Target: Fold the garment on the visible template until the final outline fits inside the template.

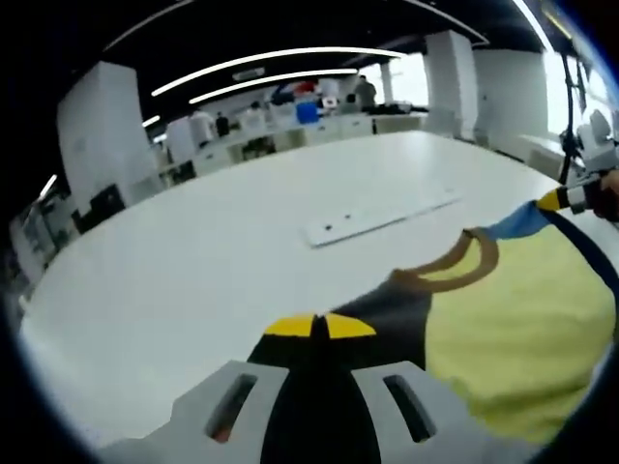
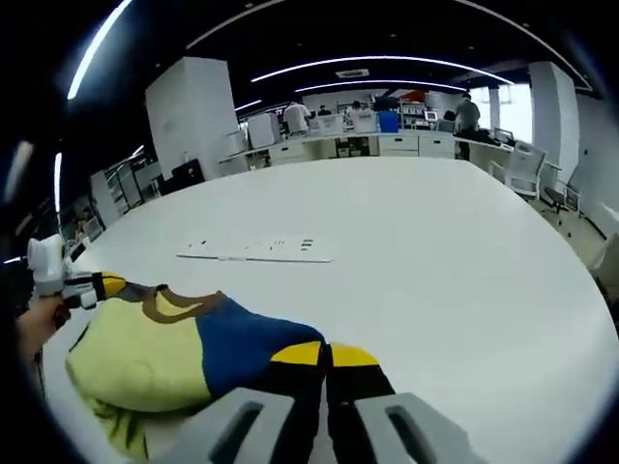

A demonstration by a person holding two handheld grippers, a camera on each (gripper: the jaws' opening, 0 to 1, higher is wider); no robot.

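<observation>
The garment [image 1: 522,329] is a yellow shirt with a brown collar [image 1: 455,271], one dark shoulder and one blue shoulder [image 2: 247,343]. In the left gripper view my left gripper [image 1: 319,326] is shut on the dark shoulder, with yellow tips pressed together. The right gripper [image 1: 559,200] comes in at the far right, at the blue corner. In the right gripper view my right gripper [image 2: 325,355] is shut on the blue shoulder. The left gripper [image 2: 104,286] is at the garment's [image 2: 135,358] far corner, with a hand [image 2: 39,324] behind it. The shirt stretches between both grippers over the white table [image 2: 435,271].
A flat white strip [image 1: 382,220] [image 2: 256,251] lies on the table beyond the shirt. Behind the table are office desks [image 2: 387,145], white pillars [image 2: 193,111], people and a chair [image 2: 522,166].
</observation>
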